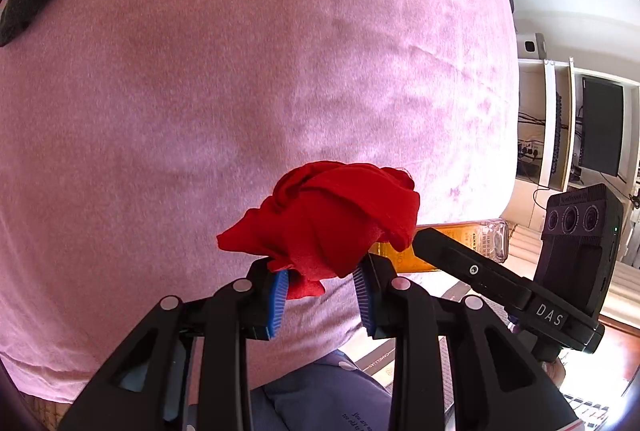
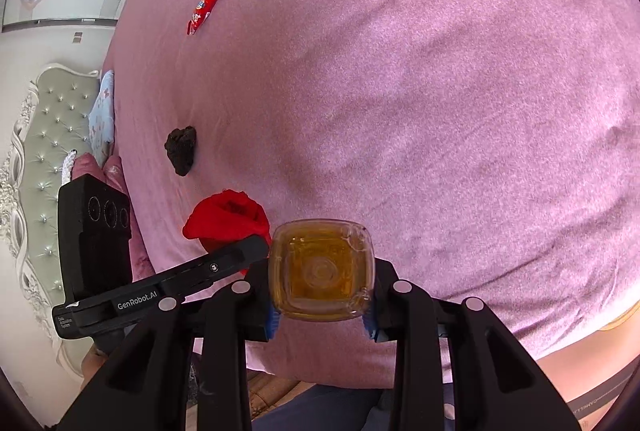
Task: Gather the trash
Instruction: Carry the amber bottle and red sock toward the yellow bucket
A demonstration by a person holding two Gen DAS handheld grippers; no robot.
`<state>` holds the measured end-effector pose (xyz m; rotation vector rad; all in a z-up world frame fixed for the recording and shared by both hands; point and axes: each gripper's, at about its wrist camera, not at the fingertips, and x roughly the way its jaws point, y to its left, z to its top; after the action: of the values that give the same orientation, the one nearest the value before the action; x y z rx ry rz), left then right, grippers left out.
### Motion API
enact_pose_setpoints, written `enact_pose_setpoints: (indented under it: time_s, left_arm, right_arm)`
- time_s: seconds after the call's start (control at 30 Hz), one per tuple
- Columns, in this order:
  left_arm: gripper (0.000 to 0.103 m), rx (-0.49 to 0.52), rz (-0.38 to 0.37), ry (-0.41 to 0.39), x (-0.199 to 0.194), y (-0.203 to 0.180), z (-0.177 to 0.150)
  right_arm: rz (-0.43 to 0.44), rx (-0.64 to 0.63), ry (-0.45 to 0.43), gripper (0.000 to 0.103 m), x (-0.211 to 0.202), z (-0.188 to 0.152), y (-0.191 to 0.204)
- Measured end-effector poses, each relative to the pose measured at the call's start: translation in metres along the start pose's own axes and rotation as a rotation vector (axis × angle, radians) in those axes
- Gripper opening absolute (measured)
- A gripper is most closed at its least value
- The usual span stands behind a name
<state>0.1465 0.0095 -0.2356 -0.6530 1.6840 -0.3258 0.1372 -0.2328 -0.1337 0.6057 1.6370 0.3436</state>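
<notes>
Red cloth is pinched in the left claw, amber bottle in the right claw; both are lifted off the pink bed, likely for binning.

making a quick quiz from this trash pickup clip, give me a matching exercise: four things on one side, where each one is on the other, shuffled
Things:
1. red cloth
2. amber bottle
3. red snack wrapper
4. dark crumpled wad

Places:
A. lying loose on the pink bedspread, far from both grippers
B. clamped in the right gripper
C. on the bedspread, just beyond the red cloth
D. clamped in the left gripper

Pairs: 1-D, 2-B, 3-A, 4-C
</notes>
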Motion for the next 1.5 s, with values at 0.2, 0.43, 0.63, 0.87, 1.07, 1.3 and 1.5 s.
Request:
enact_pose_setpoints:
  time_s: [0.2,0.43,0.63,0.87,1.07,1.3,1.5]
  left_arm:
    - [0.030,0.021,-0.013,-0.005,0.016,-0.023,-0.030]
    - [0.030,0.098,-0.001,0.019,0.033,-0.059,-0.055]
    - [0.030,0.189,0.021,0.064,0.069,-0.122,-0.080]
    - [0.030,0.273,0.035,0.111,0.120,-0.196,-0.118]
    - [0.030,0.353,0.055,0.178,0.169,-0.251,-0.153]
    - [0.030,0.444,0.090,0.267,0.231,-0.308,-0.193]
    - [0.030,0.517,0.118,0.350,0.284,-0.342,-0.229]
  right_arm:
    - [0.004,0.038,-0.036,0.031,-0.023,-0.040,-0.027]
    - [0.029,0.109,-0.097,0.031,-0.055,-0.075,-0.072]
    - [0.054,0.174,-0.147,0.031,-0.093,-0.098,-0.122]
    - [0.057,0.244,-0.202,0.031,-0.148,-0.124,-0.195]
    - [0.058,0.321,-0.251,0.031,-0.190,-0.151,-0.263]
    - [0.055,0.434,-0.299,0.031,-0.220,-0.189,-0.343]
    - [0.040,0.523,-0.328,0.031,-0.236,-0.218,-0.402]
